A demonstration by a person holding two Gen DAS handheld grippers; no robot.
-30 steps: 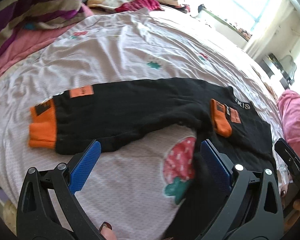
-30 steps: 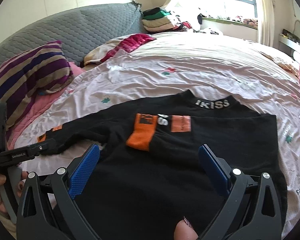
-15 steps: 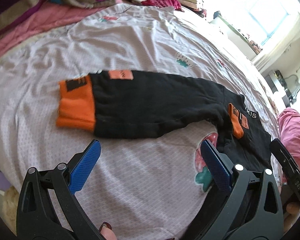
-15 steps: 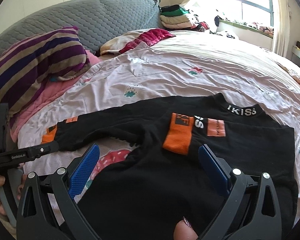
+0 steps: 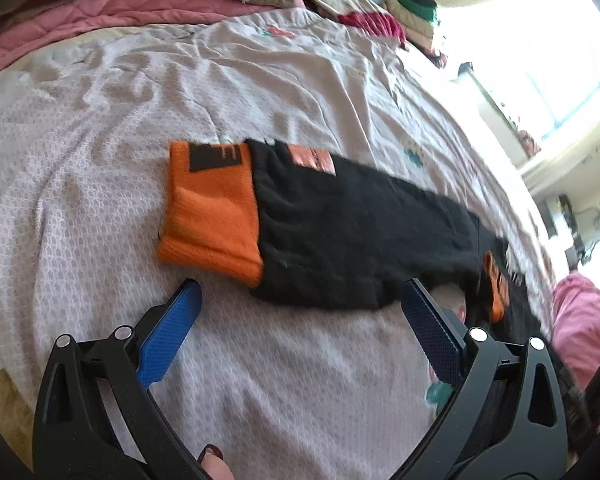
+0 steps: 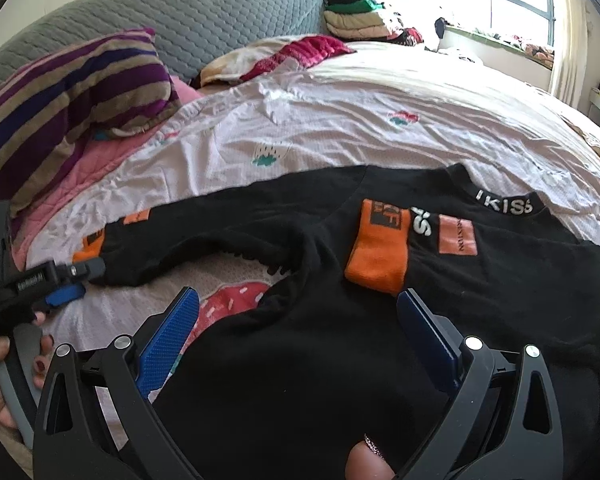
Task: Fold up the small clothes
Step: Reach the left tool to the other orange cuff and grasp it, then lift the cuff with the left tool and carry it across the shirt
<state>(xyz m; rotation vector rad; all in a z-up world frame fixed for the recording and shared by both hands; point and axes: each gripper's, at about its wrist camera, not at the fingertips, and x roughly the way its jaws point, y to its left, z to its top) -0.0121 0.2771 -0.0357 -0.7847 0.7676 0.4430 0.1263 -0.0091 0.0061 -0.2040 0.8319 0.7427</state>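
Over the last second the left gripper (image 5: 300,312) has travelled out along the spread sleeve (image 5: 364,236) toward its orange cuff (image 5: 210,220), which sat far off at the left of its view before and now lies just ahead of the blue fingertips; the right gripper (image 6: 298,324) has barely shifted, though its view now takes in more of the bed beyond the collar. The black top (image 6: 440,320) lies flat on the pale printed bedsheet (image 6: 380,120), one sleeve already folded across the chest with its cuff (image 6: 380,252) near the collar, the other stretched out sideways. Both grippers stand wide apart and hold nothing. From the right wrist view the left gripper sits right at the outstretched cuff, low over the sheet; whether it touches the fabric I cannot tell. The step in hand looks like the approach to the second sleeve. The next move would call for lowering the left gripper onto the cuff's near edge, pinching it, then carrying it across the body to lie beside the first sleeve, while the right gripper waits over the hem side of the body.
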